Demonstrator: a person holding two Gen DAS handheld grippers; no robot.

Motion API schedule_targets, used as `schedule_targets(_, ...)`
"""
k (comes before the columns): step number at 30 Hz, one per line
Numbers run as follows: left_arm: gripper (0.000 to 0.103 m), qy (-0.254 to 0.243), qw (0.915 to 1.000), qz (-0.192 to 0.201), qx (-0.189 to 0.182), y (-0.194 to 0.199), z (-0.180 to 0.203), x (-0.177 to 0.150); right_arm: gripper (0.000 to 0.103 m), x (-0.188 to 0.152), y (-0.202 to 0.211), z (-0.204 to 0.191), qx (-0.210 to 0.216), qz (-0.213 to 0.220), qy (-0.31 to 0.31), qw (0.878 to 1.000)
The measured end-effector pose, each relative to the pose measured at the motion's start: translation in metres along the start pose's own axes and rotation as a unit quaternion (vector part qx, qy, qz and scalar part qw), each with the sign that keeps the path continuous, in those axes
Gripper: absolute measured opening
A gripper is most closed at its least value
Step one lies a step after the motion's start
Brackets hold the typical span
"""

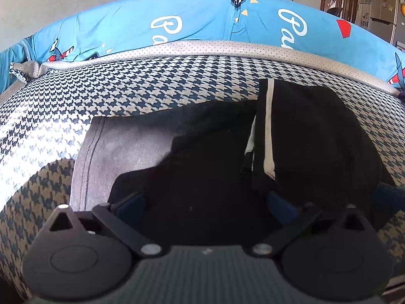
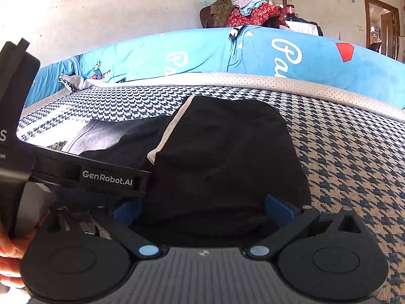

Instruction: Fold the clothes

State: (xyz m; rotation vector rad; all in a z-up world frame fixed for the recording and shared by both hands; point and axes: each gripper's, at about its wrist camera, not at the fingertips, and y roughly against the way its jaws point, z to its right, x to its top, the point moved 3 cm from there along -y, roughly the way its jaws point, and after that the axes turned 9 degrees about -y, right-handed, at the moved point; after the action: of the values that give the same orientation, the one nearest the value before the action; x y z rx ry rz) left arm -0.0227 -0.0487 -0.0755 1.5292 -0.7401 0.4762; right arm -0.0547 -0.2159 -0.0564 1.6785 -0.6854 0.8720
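A black garment (image 1: 316, 131) with a white side stripe (image 1: 269, 116) lies partly folded on the houndstooth bed cover (image 1: 152, 88). Its left part is lit grey by sun (image 1: 121, 147). My left gripper (image 1: 206, 202) is open, its blue pads wide apart low over the near edge of the cloth. In the right wrist view the folded black bundle (image 2: 227, 147) shows its stripe (image 2: 174, 124). My right gripper (image 2: 202, 210) is open too, its blue pads either side of the bundle's near edge. The left gripper's body (image 2: 106, 177) reaches in from the left, with a hand (image 2: 7, 255) behind it.
A blue printed bolster (image 2: 202, 50) and a dotted grey sheet edge (image 2: 278, 81) run along the bed's far side. Beyond stand a chair piled with clothes (image 2: 253, 12) and a fridge (image 1: 379, 17). Bare houndstooth cover (image 2: 354, 164) stretches right of the garment.
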Motion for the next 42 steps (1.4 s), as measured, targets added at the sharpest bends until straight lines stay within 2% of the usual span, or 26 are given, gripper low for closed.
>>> schedule_targets(12, 0.103, -0.001, 0.9999, -0.015, -0.005, 0.007, -0.001, -0.001, 0.103, 0.0, 0.0, -0.002, -0.003, 0.001, 0.005, 1.0)
schedule_targets(25, 0.103, 0.041, 0.9988, -0.023, -0.016, 0.031, -0.019, -0.01, 0.103, 0.006, 0.006, -0.008, -0.013, -0.012, 0.007, 1.0)
schedule_targets(30, 0.103, 0.063, 0.9976, -0.024, -0.017, 0.045, -0.034, -0.015, 0.103, 0.01, 0.016, -0.014, -0.008, 0.0, 0.015, 1.0)
schedule_targets(37, 0.103, 0.05, 0.9984, -0.025, 0.009, 0.057, -0.048, -0.024, 0.102, 0.013, 0.028, -0.026, 0.01, 0.013, 0.015, 1.0)
schedule_targets(41, 0.103, 0.048, 0.9984, -0.025, 0.014, 0.06, -0.05, -0.027, 0.088, 0.011, 0.026, -0.03, 0.009, 0.002, 0.014, 1.0)
schedule_targets(42, 0.103, 0.046, 0.9985, -0.026, 0.016, 0.06, -0.049, -0.027, 0.087, 0.01, 0.025, -0.03, 0.009, -0.001, 0.013, 1.0)
